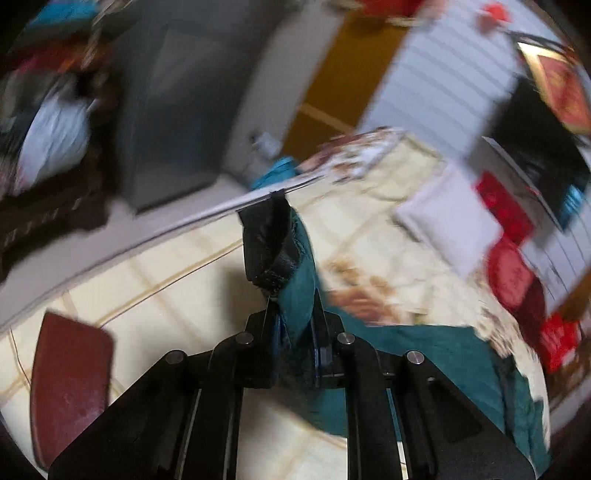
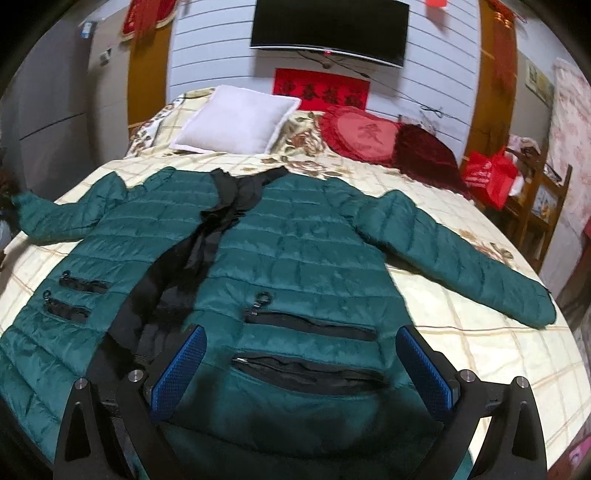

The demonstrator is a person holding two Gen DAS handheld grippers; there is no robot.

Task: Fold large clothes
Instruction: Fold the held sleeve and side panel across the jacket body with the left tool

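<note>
A dark green quilted jacket with black lining and zip pockets lies front-up, spread on the bed, both sleeves out to the sides. My right gripper is open with blue pads, just above the jacket's lower hem near the right pockets. In the blurred left wrist view my left gripper is shut on the end of the jacket's left sleeve, whose black cuff sticks out past the fingers, lifted over the bed.
A white pillow, a red heart cushion and a dark red cushion lie at the head of the bed. A TV hangs on the wall. A brown object lies on the bed by the left gripper.
</note>
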